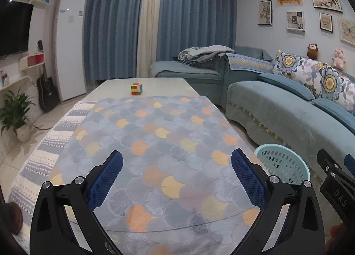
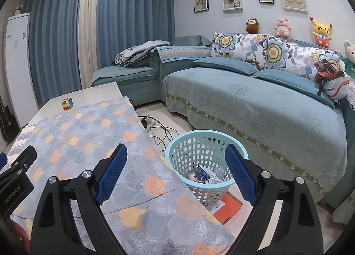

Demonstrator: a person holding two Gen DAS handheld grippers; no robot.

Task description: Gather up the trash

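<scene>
Two handheld tools are held over a tabletop (image 1: pixel 115 86) covered by a patterned cloth (image 1: pixel 166 135). The left tool (image 1: pixel 177 179) is seen spread wide with nothing between its blue pads. The right tool (image 2: pixel 176 173) is likewise released and empty.

A pale blue basket (image 2: pixel 177 146) is set on the floor just beside the tabletop's edge, between it and a sofa (image 2: pixel 266 108). Trash (image 2: pixel 206 175), a small carton and wrappers, is already seen lying in its bottom, framed between the right tool's fingers but well below them.

No loose trash is visible on the cloth; only a colour cube (image 1: pixel 136 89) is left at the far end, well apart from both tools. The collecting is judged finished or nearly so. If more is to be gathered, it must first be found; an orange packet (image 2: pixel 228 206) under the basket might count, though this cannot be told.
</scene>
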